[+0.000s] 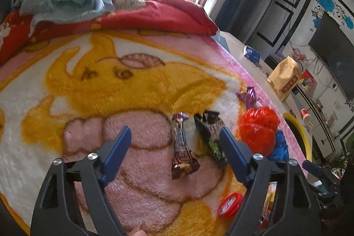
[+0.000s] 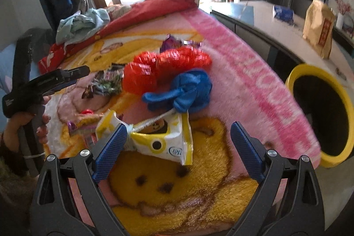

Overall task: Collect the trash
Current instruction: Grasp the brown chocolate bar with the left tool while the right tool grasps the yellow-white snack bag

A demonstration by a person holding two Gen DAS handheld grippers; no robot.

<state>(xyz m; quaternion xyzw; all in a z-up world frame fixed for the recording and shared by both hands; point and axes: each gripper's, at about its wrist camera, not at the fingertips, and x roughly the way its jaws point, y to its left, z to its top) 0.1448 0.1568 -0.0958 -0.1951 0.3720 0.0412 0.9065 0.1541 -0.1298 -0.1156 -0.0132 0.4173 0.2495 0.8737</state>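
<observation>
Purple wrapper [image 1: 182, 143] between left tool [image 1: 176, 141] tips

Cartoon blanket [image 2: 232, 63], snack wrappers [image 1: 182, 143], red bag [image 2: 168, 68], blue glove [image 2: 188, 90]

We saw that each gripper, the left gripper [image 1: 176, 137] and the right gripper [image 2: 179, 133], had black angular arms, silver screws and blue ribbed pads [image 2: 110, 147].

crumpled wrappers [image 2: 163, 141], red bag [image 2: 163, 65], blue bag [image 2: 188, 90] strewn on blanket beside yellow bin [image 2: 318, 116].
</observation>
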